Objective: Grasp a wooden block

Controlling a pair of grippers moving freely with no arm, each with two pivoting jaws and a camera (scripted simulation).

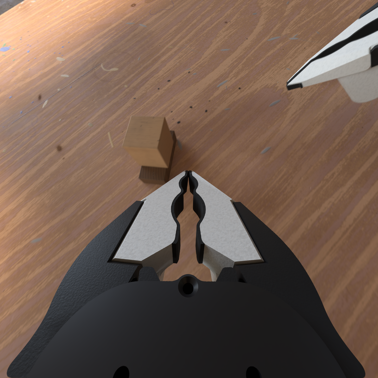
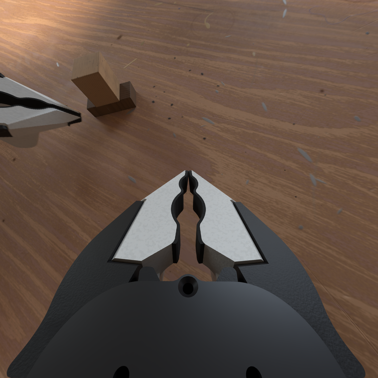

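Note:
A light wooden block (image 1: 146,141) stands upright on a flat dark wooden block (image 1: 153,174) on the wooden table. My left gripper (image 1: 188,171) is shut and empty, its tips just right of the dark block's near corner. In the right wrist view the light block (image 2: 96,79) stands on the dark block (image 2: 114,104) at the upper left. My right gripper (image 2: 188,171) is shut and empty, well short of the blocks and to their right. The left gripper (image 2: 76,118) shows there beside the dark block. The right gripper (image 1: 294,86) shows at the left wrist view's upper right.
The wooden table (image 1: 266,163) bears paint specks and scratches. Its far edge shows at the top left corner of the left wrist view (image 1: 8,8).

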